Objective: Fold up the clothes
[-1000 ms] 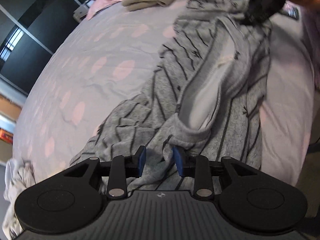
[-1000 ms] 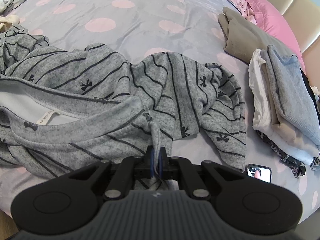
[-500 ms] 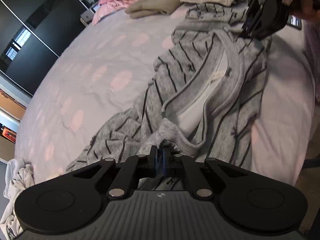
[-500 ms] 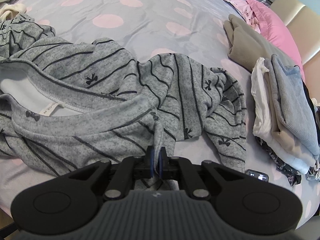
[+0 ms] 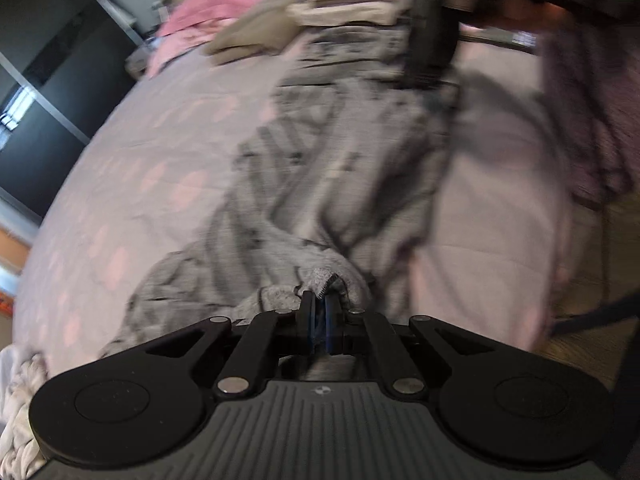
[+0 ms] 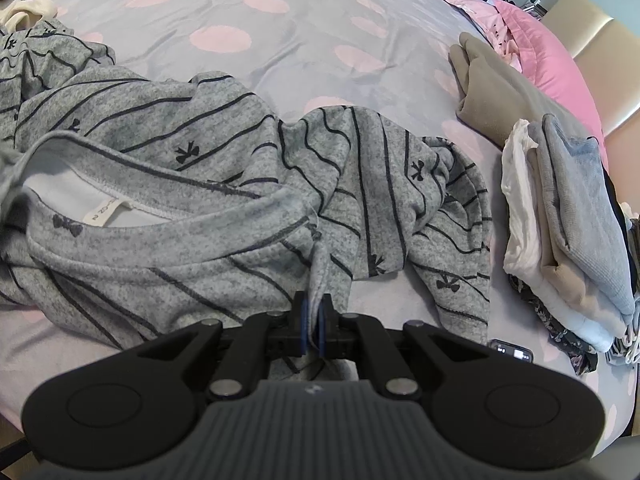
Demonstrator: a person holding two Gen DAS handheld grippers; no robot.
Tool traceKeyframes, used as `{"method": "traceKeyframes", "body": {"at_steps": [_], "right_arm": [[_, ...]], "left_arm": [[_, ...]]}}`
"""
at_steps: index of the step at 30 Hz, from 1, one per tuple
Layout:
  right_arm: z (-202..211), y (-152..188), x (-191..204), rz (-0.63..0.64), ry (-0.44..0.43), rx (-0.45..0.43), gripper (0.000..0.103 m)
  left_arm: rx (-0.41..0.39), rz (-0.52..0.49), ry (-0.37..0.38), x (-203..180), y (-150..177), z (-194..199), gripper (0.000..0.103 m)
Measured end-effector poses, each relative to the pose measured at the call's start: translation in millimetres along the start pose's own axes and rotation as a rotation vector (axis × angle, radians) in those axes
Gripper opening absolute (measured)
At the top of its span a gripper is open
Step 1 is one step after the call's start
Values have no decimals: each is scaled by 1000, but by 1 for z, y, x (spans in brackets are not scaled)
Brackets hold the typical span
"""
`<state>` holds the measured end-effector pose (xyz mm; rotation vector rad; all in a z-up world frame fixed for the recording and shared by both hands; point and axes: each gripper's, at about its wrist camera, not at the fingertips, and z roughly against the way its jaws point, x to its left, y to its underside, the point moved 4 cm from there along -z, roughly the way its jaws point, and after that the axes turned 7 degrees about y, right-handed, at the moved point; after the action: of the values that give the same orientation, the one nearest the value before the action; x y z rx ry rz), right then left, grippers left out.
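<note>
Both claws (image 5: 319, 307) (image 6: 312, 307) apparently clamping sweater (image 6: 200, 240)

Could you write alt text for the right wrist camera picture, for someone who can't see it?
The right tongs pinch a grey striped top spread on a pink-dotted bedspread. Folded clothes are stacked at right.

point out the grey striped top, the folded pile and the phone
grey striped top (image 6: 224, 148): right wrist view, on its back panel above the neckline
folded pile (image 6: 580, 216): right wrist view, on the top grey garment
phone (image 6: 514, 349): right wrist view, on its screen
</note>
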<state>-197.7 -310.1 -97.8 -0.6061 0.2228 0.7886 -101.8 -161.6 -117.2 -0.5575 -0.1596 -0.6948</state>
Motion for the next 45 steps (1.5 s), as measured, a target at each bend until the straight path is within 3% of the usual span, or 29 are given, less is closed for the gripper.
{"method": "traceKeyframes", "body": {"at_steps": [5,9,12,23,34,35,38,45], "right_arm": [[0,0,1,4,1,2,5],[0,0,1,6,1,2,5],[1,0,2,10,1,2,5],[1,0,2,16,1,-1,5],[4,-3,2,20,10,-1,6],[6,-3,1,18,15,-9,7],[17,-5,-1,16,17,-51,26],[48,-9,7,79,17,-196,27]], "left_arm": [[-14,-45,31,-16,1,-1,5],[-29,-61,57,-10,0,12,24],[-16,-110,45,-2,1,25,29],[97,-244,-21,36,21,39,29],[144,-275,10,45,31,19,30],[141,-270,13,46,31,20,30],[133,-255,21,51,31,23,30],[119,-240,38,56,28,27,30]]}}
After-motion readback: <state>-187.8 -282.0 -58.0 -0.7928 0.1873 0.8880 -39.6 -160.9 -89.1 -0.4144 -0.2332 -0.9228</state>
